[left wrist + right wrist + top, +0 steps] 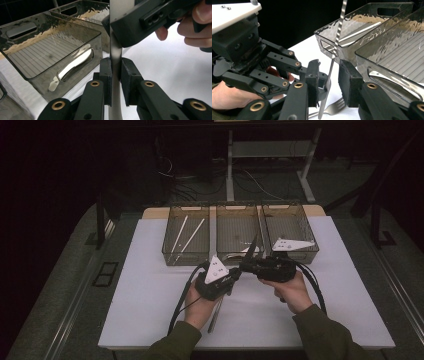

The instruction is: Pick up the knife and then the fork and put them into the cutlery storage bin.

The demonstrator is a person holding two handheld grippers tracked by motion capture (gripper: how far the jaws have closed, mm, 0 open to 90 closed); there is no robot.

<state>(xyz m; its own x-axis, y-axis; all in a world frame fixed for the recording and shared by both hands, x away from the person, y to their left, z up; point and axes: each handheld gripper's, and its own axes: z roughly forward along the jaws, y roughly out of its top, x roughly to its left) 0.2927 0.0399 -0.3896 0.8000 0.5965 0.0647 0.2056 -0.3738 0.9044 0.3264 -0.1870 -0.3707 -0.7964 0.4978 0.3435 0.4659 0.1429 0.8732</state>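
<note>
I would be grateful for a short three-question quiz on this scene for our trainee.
1. True or false: the left gripper is shut on the knife.
2. How many trays stand at the back of the table? A two, B three, C four.
3. Fill in: in the right gripper view, the piece of cutlery lying on the table below the jaws is a ____.
Key: 1 true; 2 B; 3 fork.
</note>
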